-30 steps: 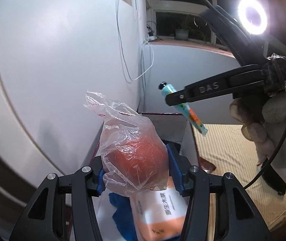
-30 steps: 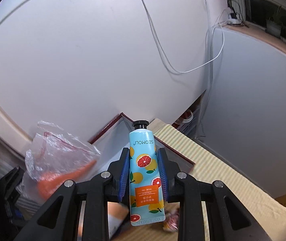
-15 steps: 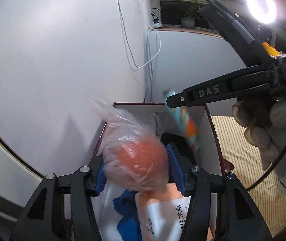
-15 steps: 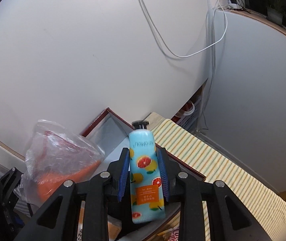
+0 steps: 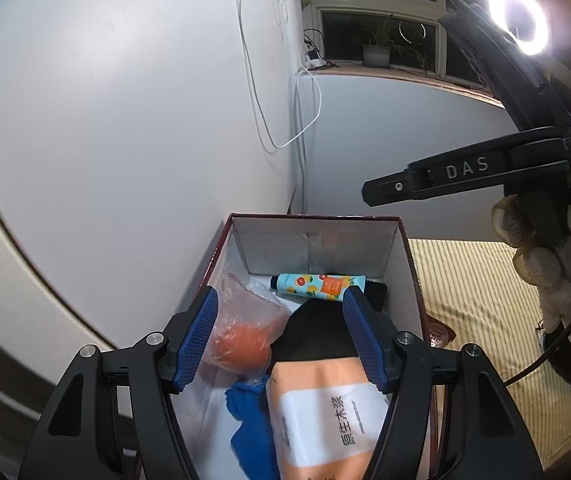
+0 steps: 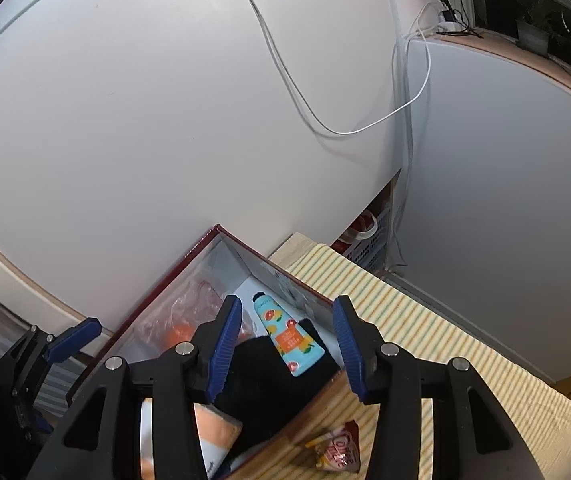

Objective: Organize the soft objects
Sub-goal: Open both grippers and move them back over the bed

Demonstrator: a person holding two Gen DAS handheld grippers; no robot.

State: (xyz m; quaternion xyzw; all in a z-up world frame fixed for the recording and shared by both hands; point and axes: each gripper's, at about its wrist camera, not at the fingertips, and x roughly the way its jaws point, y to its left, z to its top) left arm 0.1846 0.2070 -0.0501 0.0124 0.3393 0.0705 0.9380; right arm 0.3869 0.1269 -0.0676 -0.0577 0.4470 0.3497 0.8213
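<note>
While both tools hover above the box (image 5: 401, 256):
Left gripper (image 5: 279, 334): jaws opening, empty.
Right gripper (image 6: 287, 338): jaws opening, empty.
Tube (image 5: 317, 286): lying inside box, far end.
Bagged ball (image 5: 241, 344): inside box, left side.

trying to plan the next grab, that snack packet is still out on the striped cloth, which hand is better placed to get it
Right. The snack packet lies just under the right gripper, beside the box; its empty jaws are opening. The left gripper hangs over the box.

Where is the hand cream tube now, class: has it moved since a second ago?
Yes. The hand cream tube has left the right tool, whose jaws are opening, and dropped into the box, lying near its far wall.
</note>
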